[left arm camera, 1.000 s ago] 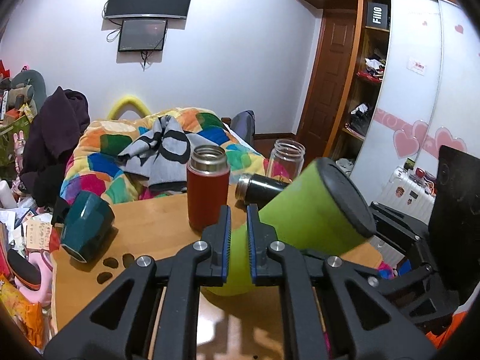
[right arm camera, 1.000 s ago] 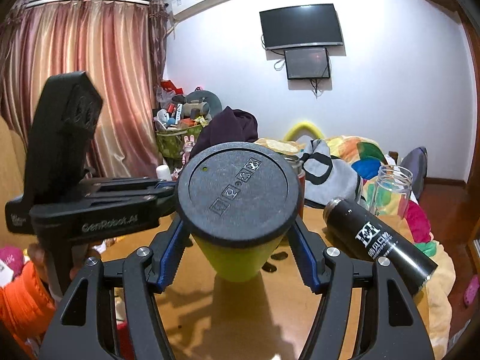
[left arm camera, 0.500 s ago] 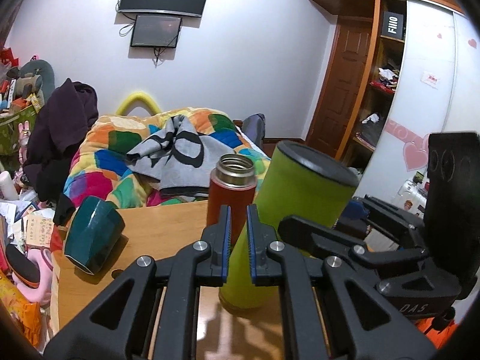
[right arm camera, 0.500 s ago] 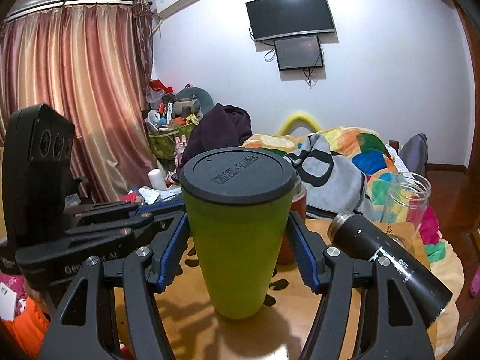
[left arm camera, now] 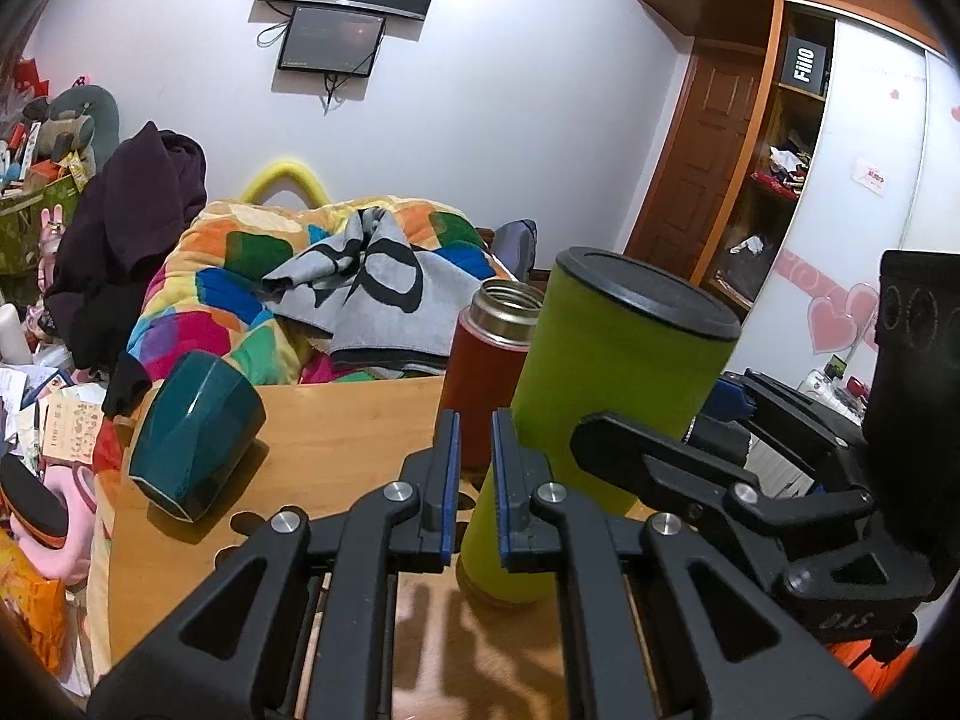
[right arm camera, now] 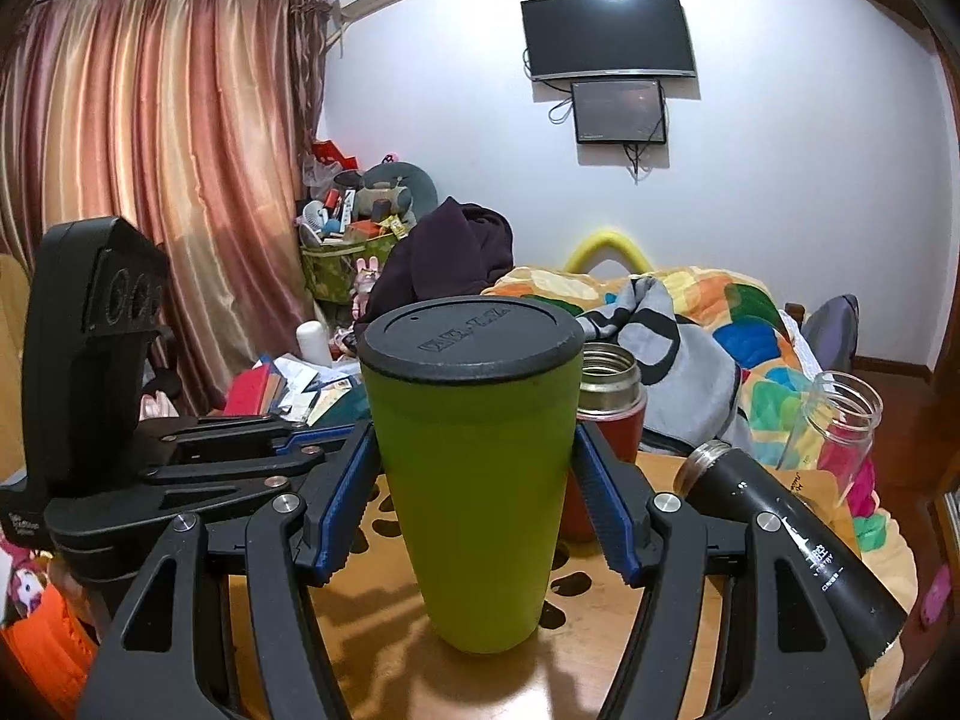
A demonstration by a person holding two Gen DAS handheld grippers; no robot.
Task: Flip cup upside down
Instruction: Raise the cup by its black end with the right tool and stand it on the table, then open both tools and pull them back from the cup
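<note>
A green cup (right arm camera: 480, 480) with a black lid stands on the wooden table (right arm camera: 630, 660), lid end up, narrow end down. My right gripper (right arm camera: 477, 498) has its jaws around the cup's middle, pads close to its sides with a slight gap. The cup also shows in the left wrist view (left arm camera: 600, 408), right of my left gripper (left arm camera: 475, 480). My left gripper is shut and empty, just in front of the cup's lower part.
A red thermos (left arm camera: 489, 372) stands open behind the cup. A dark teal cup (left arm camera: 195, 435) lies on its side at the table's left. A black bottle (right arm camera: 780, 546) lies at the right, a clear glass jar (right arm camera: 837, 426) behind it. A bed with a colourful quilt (left arm camera: 252, 294) lies beyond.
The green cup went from tilted with its lid toward the right camera to standing on the table. The right gripper's pads have eased off its sides. The left gripper stayed shut.
</note>
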